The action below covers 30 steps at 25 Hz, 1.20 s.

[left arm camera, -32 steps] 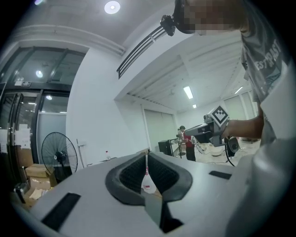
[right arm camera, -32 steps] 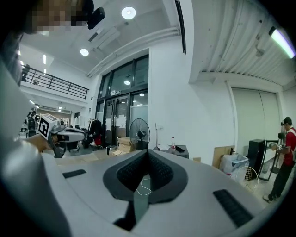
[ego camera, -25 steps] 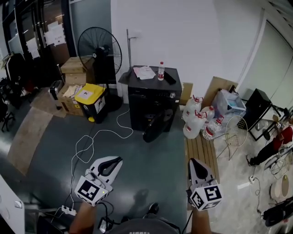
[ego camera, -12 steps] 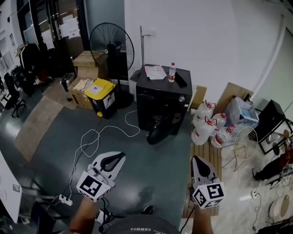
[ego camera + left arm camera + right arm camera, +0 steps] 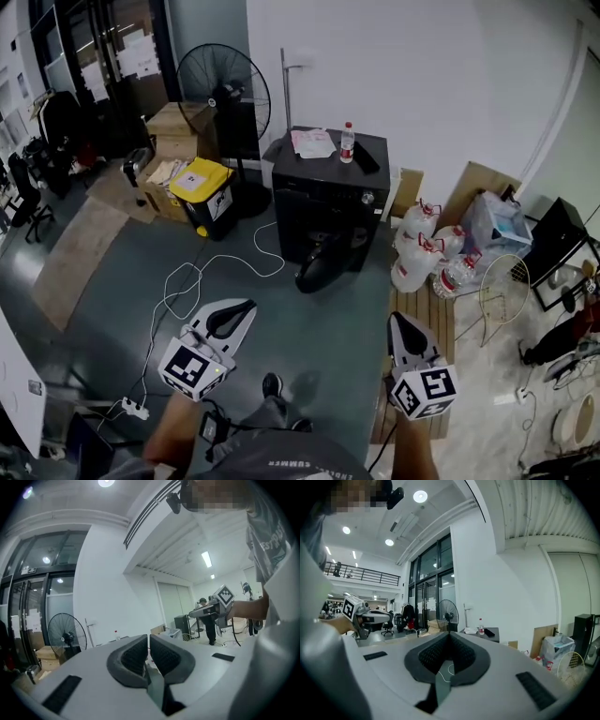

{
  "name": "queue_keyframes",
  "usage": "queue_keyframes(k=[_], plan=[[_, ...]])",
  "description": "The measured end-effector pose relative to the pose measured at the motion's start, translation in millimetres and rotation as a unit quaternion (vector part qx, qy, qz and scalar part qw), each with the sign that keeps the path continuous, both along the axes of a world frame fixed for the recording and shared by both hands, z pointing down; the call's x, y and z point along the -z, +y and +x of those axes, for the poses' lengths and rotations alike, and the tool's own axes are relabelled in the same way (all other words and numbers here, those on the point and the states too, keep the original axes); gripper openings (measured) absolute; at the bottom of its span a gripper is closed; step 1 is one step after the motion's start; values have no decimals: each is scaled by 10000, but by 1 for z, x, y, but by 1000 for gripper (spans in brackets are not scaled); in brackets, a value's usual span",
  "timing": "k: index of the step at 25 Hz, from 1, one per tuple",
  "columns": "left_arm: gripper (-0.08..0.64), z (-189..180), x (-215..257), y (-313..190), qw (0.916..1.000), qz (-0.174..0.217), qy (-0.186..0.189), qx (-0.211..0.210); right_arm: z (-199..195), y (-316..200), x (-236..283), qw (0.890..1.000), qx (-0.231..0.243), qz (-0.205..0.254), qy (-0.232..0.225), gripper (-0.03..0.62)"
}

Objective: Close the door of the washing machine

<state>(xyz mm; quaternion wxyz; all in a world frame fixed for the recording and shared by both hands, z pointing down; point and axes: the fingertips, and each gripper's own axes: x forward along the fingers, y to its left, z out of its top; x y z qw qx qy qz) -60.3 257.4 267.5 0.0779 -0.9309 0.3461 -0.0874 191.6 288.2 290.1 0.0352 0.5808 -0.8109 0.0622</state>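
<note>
Black washing machine (image 5: pixel 323 192) against the white wall, its round door (image 5: pixel 317 264) swung out from the front and hanging open, low toward the floor (image 5: pixel 112 272). Nothing of the task done as yet: door wide open, no contact with it.

Left gripper (image 5: pixel 242 311) and right gripper (image 5: pixel 397 323) both well short of the washing machine, held out in front of the person, with a broad stretch of grey floor between them and the door. Left fingers (image 5: pixel 133 656) clenched together with nothing between them; right fingers (image 5: pixel 461 656) likewise pressed shut and empty.

On top of the washing machine: a bottle (image 5: pixel 347 142), some papers (image 5: pixel 312 142) and a dark flat object (image 5: pixel 364 159). In the head view, a standing fan (image 5: pixel 225 89) and a yellow-lidded bin (image 5: pixel 202 187) to its left, a cluster of water jugs (image 5: pixel 419 251) to its right, and a white cable (image 5: pixel 211 272) looping over the floor in front of it.

Judged from this, approach stage only. Left to do: close the gap to the washing machine, bring a gripper against the outer face of the door, swing it round to the front panel and press until latched. Clenched fingers probably fine for a push; no grasp needed.
</note>
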Motion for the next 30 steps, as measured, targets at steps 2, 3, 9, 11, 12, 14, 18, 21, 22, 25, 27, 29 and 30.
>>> queue_keyframes(k=[2, 3, 9, 11, 12, 14, 18, 21, 22, 25, 27, 29, 30], plan=[[28, 8, 1, -15, 10000, 30, 8, -70, 3, -7, 1, 10000, -27, 3, 35, 18], [28, 12, 3, -22, 9999, 72, 34, -117, 5, -11, 1, 10000, -54, 12, 51, 18], [28, 27, 0, -70, 9987, 147, 156, -456, 16, -40, 6, 9991, -380, 87, 173, 18], [28, 32, -3, -88, 9981, 145, 199, -557, 20, -55, 5, 9986, -470, 50, 245, 18], [28, 34, -4, -98, 9979, 140, 232, -587, 22, -64, 6, 9983, -507, 24, 271, 18], [28, 39, -4, -120, 9974, 100, 273, -665, 26, -84, 9, 9978, -603, -5, 288, 18], [28, 40, -5, -163, 9961, -1, 303, -828, 25, -120, 11, 9964, -770, -80, 335, 18], [28, 37, -5, -192, 9956, -50, 333, -876, 21, -145, 10, 9958, -820, -159, 376, 18], [28, 37, -5, -200, 9954, -73, 338, -897, 20, -152, 10, 9954, -853, -206, 371, 18], [28, 38, -5, -223, 9946, -115, 349, -970, 21, -174, 8, 9944, -945, -299, 371, 18], [28, 39, -7, -235, 9938, -131, 350, -1046, 23, -187, 7, 9934, -1033, -311, 376, 18], [28, 37, -9, -248, 9931, -142, 328, -1118, 25, -200, 4, 9926, -1121, -312, 359, 18], [28, 36, -10, -254, 9928, -151, 320, -1146, 25, -208, 2, 9922, -1154, -316, 347, 18]])
